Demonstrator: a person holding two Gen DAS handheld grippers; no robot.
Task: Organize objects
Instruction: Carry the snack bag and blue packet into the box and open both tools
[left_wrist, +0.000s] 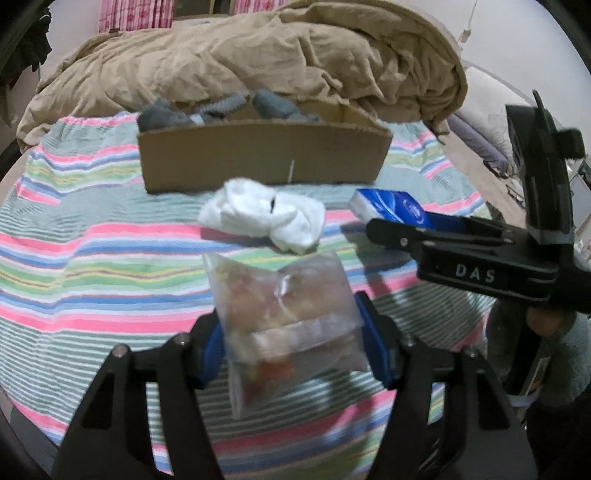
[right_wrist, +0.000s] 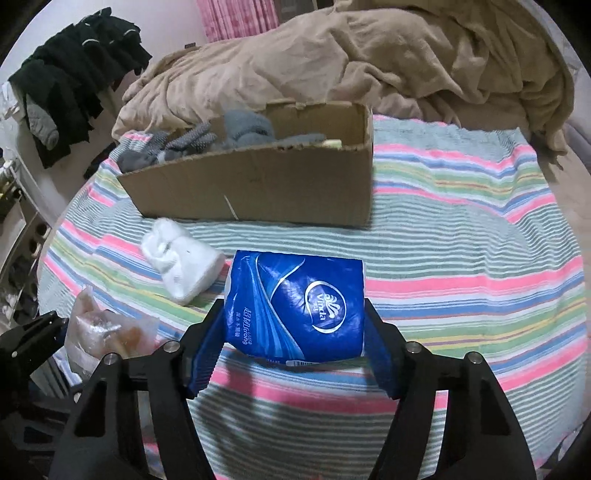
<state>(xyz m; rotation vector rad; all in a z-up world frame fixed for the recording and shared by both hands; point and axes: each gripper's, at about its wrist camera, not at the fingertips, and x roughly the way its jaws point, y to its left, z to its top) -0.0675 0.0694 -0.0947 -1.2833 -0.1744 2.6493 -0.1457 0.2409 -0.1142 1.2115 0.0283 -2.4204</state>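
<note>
Left wrist view: left gripper clamps an upright snack bag; right gripper clamps a tissue pack, lying crosswise near the box.

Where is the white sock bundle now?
The white sock bundle lies on the striped sheet, in front of the box, left of the blue tissue pack.

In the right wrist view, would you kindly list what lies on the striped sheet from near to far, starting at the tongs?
Right tongs → blue tissue pack → cardboard box → tan blanket.
</note>
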